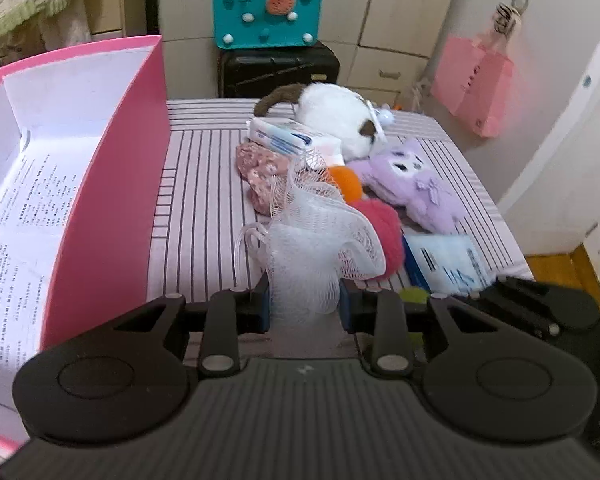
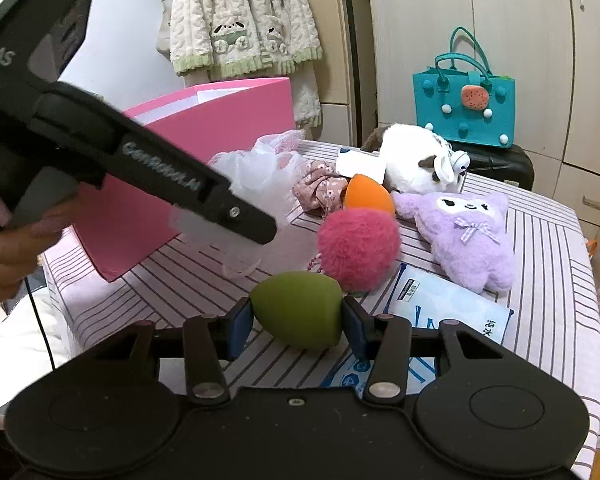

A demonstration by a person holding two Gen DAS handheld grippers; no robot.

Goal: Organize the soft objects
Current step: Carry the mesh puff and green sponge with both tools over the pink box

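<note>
My left gripper (image 1: 304, 302) is shut on a white mesh bath pouf (image 1: 320, 240), held above the striped table beside the open pink box (image 1: 112, 184). The pouf (image 2: 256, 172) also shows in the right wrist view, in the left gripper's black body (image 2: 140, 160). My right gripper (image 2: 298, 322) is shut on a green egg-shaped sponge (image 2: 300, 308) just above the table. On the table lie a pink fluffy ball (image 2: 358, 242), an orange sponge (image 2: 368, 194), a floral scrunchie (image 2: 320, 190), a purple plush (image 2: 466, 236) and a white plush (image 2: 414, 160).
The striped table (image 2: 548, 280) also holds blue-and-white tissue packs (image 2: 432, 312) (image 1: 284, 136). A teal felt bag (image 2: 464, 108) stands on a black case behind the table. A pink bag (image 1: 474, 84) hangs on the right wall. A person's hand (image 2: 4, 248) grips the left tool.
</note>
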